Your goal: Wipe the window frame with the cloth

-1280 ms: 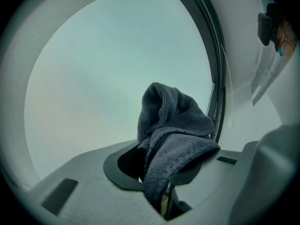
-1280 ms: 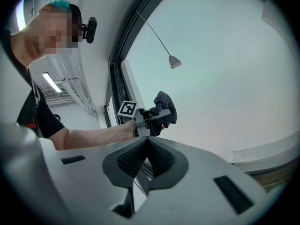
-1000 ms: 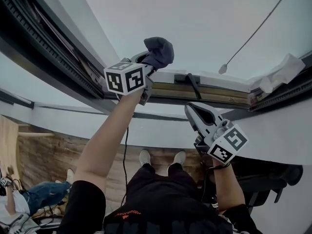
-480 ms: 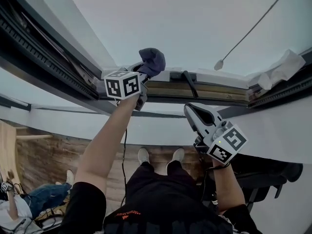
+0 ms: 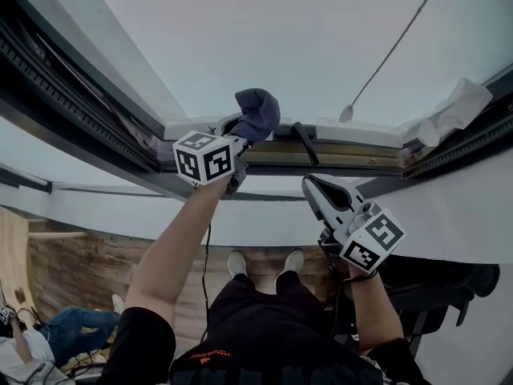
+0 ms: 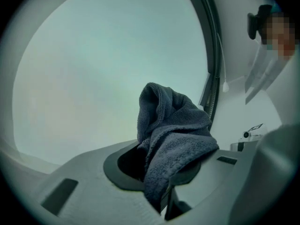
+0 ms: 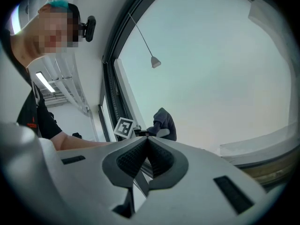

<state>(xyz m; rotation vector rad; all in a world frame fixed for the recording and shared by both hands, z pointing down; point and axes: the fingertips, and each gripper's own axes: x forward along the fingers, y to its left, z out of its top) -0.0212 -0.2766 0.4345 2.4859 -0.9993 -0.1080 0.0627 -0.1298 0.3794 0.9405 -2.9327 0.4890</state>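
Note:
A dark grey cloth (image 5: 258, 112) is bunched between the jaws of my left gripper (image 5: 243, 132), which is shut on it. The cloth rests against the lower rail of the window frame (image 5: 345, 156), near the rail's left corner and beside a dark handle (image 5: 302, 139). In the left gripper view the cloth (image 6: 172, 136) fills the jaws of the left gripper (image 6: 161, 175), with the pane behind it and the frame's upright (image 6: 212, 55) to the right. My right gripper (image 5: 314, 184) is shut and holds nothing, below the rail. In the right gripper view its jaws (image 7: 146, 142) meet, and the cloth (image 7: 165, 122) shows beyond.
A dark ribbed track (image 5: 76, 83) runs along the frame's left side. A blind cord with a cone pull (image 5: 346, 112) hangs across the glass. Crumpled white material (image 5: 447, 115) sits at the frame's right corner. A seated person's legs (image 5: 60, 327) are on the floor at lower left.
My left gripper has slid the cloth down from the glass onto the lower rail's edge. The right gripper has hardly moved.

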